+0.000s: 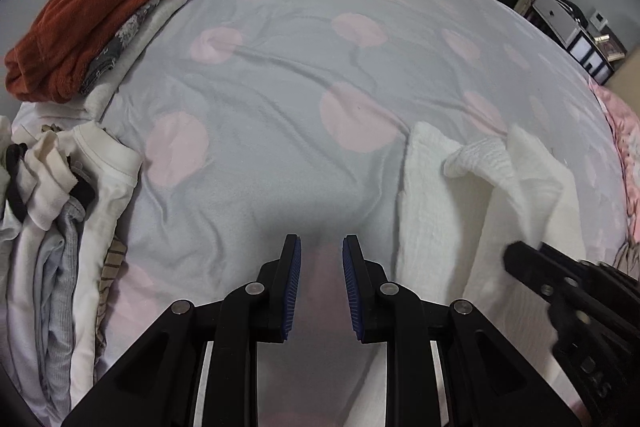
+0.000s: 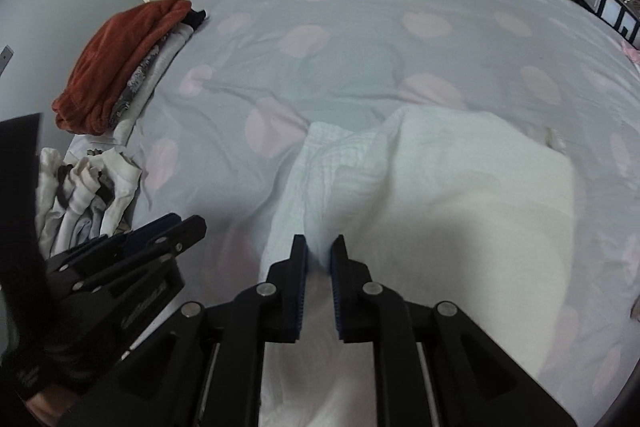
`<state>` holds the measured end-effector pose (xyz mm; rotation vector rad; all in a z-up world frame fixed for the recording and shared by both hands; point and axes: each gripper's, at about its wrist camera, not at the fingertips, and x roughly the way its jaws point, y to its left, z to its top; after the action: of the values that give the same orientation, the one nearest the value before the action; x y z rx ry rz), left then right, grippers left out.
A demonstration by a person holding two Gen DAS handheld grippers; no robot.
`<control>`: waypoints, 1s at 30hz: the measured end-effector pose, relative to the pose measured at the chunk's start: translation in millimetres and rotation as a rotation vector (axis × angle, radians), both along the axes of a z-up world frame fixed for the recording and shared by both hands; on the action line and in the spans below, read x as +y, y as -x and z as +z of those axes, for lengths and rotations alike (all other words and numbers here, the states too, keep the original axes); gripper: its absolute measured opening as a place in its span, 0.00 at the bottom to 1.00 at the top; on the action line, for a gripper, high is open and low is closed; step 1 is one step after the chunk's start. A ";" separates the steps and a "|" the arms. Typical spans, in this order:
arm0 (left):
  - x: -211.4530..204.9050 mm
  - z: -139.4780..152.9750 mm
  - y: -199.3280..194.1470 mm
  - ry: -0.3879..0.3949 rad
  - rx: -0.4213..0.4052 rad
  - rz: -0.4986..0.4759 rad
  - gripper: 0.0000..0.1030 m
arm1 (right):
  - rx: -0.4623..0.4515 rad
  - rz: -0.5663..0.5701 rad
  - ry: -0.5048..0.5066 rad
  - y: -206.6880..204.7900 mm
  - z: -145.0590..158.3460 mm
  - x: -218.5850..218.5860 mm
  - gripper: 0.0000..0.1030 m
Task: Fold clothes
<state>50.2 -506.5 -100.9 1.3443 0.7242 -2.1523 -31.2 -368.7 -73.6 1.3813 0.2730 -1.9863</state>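
Left wrist view: left claw (image 1: 321,247) spread a little, nothing between its pads, poised over grey bed (image 1: 280,75) with pink dots. White garment (image 1: 480,179) lies rumpled just to its right; right claw (image 1: 516,259) at garment's near edge. Folded stack topped by rust-red cloth (image 1: 92,27) far left; unfolded heap (image 1: 60,195) nearer.

Right wrist view: right claw (image 2: 319,247) slightly parted, white garment (image 2: 440,187) fabric between pads; whether pinched, cannot tell. Left claw (image 2: 176,231) at lower left.
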 end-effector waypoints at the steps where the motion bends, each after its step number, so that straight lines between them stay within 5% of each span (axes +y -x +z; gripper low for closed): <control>1: 4.8 2.3 -0.6 0.008 -0.003 -0.011 0.23 | 0.017 -0.004 0.007 -5.9 5.3 7.6 0.12; 7: 29.2 19.6 -12.0 -0.009 0.040 -0.045 0.23 | 0.009 -0.029 0.138 -41.4 31.9 74.9 0.12; 11: 42.1 23.9 -22.3 -0.046 0.072 -0.060 0.24 | -0.005 -0.065 0.199 -66.3 38.1 119.9 0.22; 18: 48.6 8.2 -30.2 -0.192 0.048 -0.076 0.24 | -0.012 -0.166 0.112 -88.5 10.0 199.3 0.22; 22: 64.0 1.3 -32.1 -0.249 -0.013 -0.119 0.30 | -0.051 -0.215 0.056 -95.8 -19.9 234.7 0.31; 30: 93.9 -0.3 -47.0 -0.327 -0.079 -0.198 0.37 | -0.087 -0.141 0.024 -112.2 -45.7 242.5 0.40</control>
<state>97.2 -412.7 -101.2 1.7230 0.9793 -2.1826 80.9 -126.2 -119.3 1.5036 0.1146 -2.0291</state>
